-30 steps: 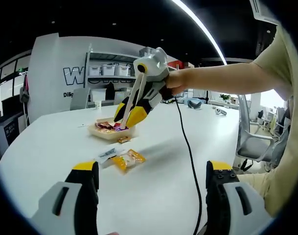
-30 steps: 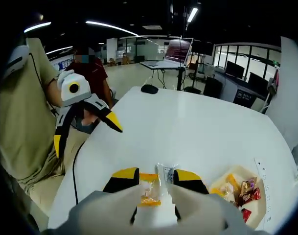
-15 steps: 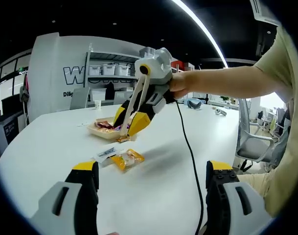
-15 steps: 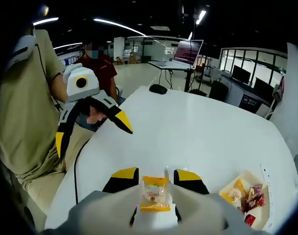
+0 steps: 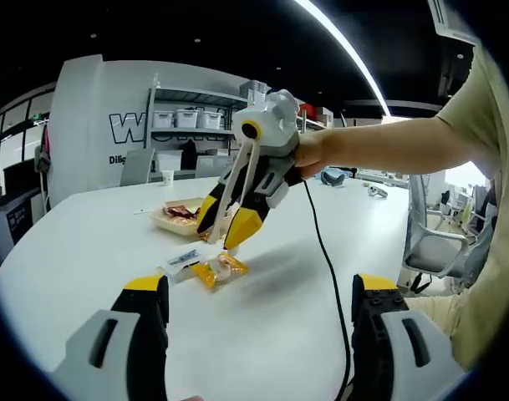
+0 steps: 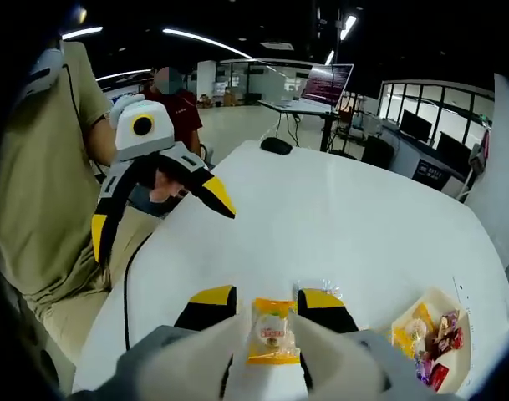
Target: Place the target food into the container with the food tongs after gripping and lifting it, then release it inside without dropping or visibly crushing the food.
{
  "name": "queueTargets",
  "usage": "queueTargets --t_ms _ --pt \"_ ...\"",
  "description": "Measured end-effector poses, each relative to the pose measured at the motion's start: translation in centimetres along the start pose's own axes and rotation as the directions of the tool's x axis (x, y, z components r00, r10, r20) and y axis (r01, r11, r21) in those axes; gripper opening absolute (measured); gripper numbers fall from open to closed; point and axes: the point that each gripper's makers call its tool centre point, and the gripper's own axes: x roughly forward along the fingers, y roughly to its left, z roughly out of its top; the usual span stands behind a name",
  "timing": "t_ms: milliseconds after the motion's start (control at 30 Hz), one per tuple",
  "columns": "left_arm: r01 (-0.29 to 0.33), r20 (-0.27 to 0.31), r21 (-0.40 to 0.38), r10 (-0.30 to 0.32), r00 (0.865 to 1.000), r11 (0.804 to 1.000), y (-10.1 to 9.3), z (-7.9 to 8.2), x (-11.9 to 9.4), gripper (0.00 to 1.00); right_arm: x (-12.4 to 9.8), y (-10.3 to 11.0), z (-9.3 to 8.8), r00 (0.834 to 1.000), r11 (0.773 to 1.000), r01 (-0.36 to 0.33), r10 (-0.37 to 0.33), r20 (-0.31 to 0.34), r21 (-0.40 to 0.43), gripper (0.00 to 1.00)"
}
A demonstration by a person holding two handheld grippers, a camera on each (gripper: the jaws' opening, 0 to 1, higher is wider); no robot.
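Snack packet [image 6: 272, 331], orange and yellow: lying on the white tabletop [image 6: 338, 225], low centre of the right gripper view, framed by the tongs [image 5: 229, 219] which the right gripper [image 5: 234, 225] is clasping. Container [image 6: 428, 342]: sitting lower right, holding snacks. Left gripper [image 6: 158, 219]: jaws gaping wide, carrying nothing.

Left hand-held gripper [image 6: 154, 196] raised, jaws wide apart. Right hand-held gripper [image 5: 229, 225] angled down, bare forearm [image 5: 379, 142] extended, jaws parted around tongs.
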Motion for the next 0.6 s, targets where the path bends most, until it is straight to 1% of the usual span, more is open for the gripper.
queueTargets --t_ms 300,433,600 --pt "-0.001 0.000 -0.002 0.001 1.000 1.000 0.1 -0.1 -0.1 0.89 0.7 -0.2 -0.8 1.000 1.000 0.007 -0.006 -0.005 0.016 0.25" --pt "-0.002 0.000 -0.004 0.002 1.000 1.000 0.1 -0.1 -0.1 0.89 0.9 -0.5 -0.9 1.000 0.999 0.016 -0.016 -0.003 0.032 0.26" --pt "-0.002 0.000 -0.004 0.002 1.000 1.000 0.1 -0.1 -0.2 0.89 1.2 -1.0 -1.5 0.999 0.998 0.035 -0.035 -0.018 0.048 0.26"
